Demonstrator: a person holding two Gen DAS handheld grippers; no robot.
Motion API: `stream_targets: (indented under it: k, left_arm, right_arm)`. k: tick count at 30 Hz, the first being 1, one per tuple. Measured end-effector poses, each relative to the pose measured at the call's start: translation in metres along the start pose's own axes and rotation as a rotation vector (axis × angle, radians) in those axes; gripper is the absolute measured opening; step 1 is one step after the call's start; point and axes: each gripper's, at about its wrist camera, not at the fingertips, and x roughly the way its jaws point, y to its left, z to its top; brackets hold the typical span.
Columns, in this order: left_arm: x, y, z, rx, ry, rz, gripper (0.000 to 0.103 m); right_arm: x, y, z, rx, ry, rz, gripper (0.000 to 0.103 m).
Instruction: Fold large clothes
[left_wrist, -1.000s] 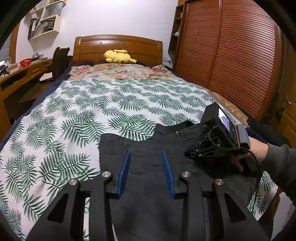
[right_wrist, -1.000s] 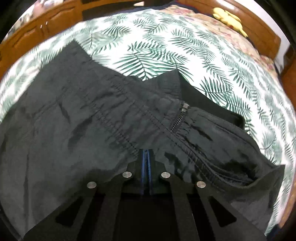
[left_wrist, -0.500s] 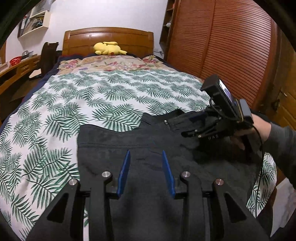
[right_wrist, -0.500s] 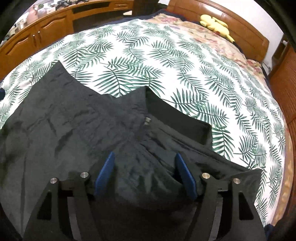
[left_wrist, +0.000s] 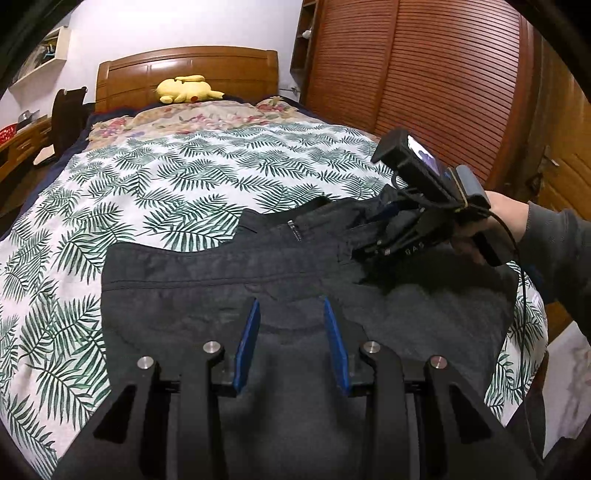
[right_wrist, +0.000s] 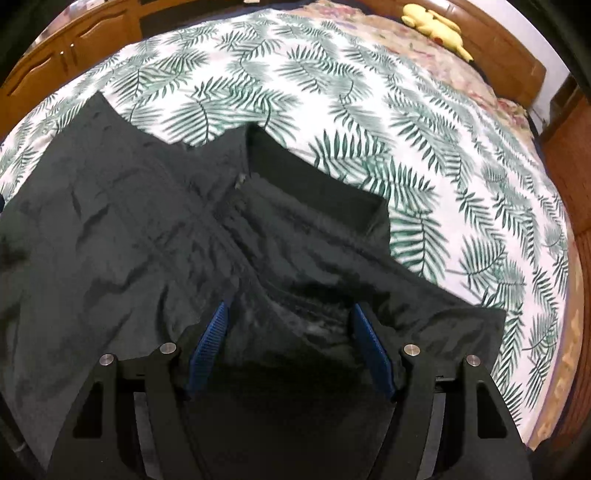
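Two grippers over dark trousers (left_wrist: 229, 295) on leaf-print bed (left_wrist: 166, 177): left gripper (left_wrist: 291, 332) and right gripper (right_wrist: 291, 343) both spread, holding nothing. Step: picking waistband grip. Next: R must close on cloth.

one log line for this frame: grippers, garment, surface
left gripper: open, over black trousers | right gripper: open, at waistband | trousers: spread on leaf-print bedspread, zipper up
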Motion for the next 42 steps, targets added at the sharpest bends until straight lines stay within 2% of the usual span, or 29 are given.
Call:
stream_targets:
  k: [1,2,3,4,6,8,9,13,20,25,32,34,36,38,42]
  left_arm:
    - [0.000,-0.001,0.000,0.002,0.002,-0.001,0.034]
    - [0.000,-0.001,0.000,0.003,0.002,-0.002,0.034]
    - [0.000,-0.001,0.000,0.003,0.002,-0.002,0.034]
    - [0.000,-0.001,0.000,0.004,0.001,-0.002,0.034]
    - [0.000,-0.001,0.000,0.002,0.000,-0.001,0.034]
    - [0.000,-0.001,0.000,0.000,0.000,0.000,0.034]
    - [0.000,-0.001,0.000,-0.001,-0.002,0.003,0.034]
    - [-0.001,0.000,0.000,-0.010,-0.005,-0.004,0.034]
    - [-0.005,0.001,0.001,-0.018,-0.013,-0.012,0.034]
    - [-0.003,0.000,0.001,-0.013,-0.006,-0.009,0.034]
    - [0.000,-0.001,0.002,-0.008,-0.005,-0.009,0.034]
    - [0.000,-0.001,0.002,-0.007,-0.006,-0.010,0.034]
    - [0.000,-0.001,0.003,-0.008,-0.008,-0.012,0.034]
    - [0.000,-0.002,0.003,-0.008,-0.011,-0.013,0.034]
    - [-0.001,-0.004,0.003,-0.005,-0.015,-0.015,0.034]
  right_arm:
    - [0.003,0.003,-0.003,-0.014,0.012,0.005,0.070]
    - [0.004,0.006,-0.005,-0.026,0.018,0.004,0.064]
    - [0.006,0.010,-0.007,-0.047,0.025,0.001,0.049]
    - [0.007,0.014,-0.009,-0.070,0.034,0.008,0.042]
    - [0.007,0.023,-0.010,-0.112,0.035,0.007,0.023]
    - [0.007,0.030,-0.008,-0.137,0.030,0.000,0.011]
    - [0.006,0.033,-0.007,-0.153,0.022,-0.015,0.007]
    - [0.001,0.035,0.002,-0.162,-0.025,-0.061,0.004]
    - [0.001,0.034,0.012,-0.164,-0.070,-0.116,0.003]
    - [-0.010,0.026,0.030,-0.119,-0.165,-0.190,0.002]
    - [-0.014,0.018,0.053,-0.062,-0.202,-0.201,0.004]
    - [-0.017,0.015,0.053,-0.033,-0.205,-0.203,0.018]
    - [-0.022,0.011,0.050,-0.001,-0.211,-0.208,0.047]
    - [-0.032,0.003,0.045,0.038,-0.244,-0.207,0.053]
    - [-0.053,-0.018,0.032,0.108,-0.277,-0.234,0.057]
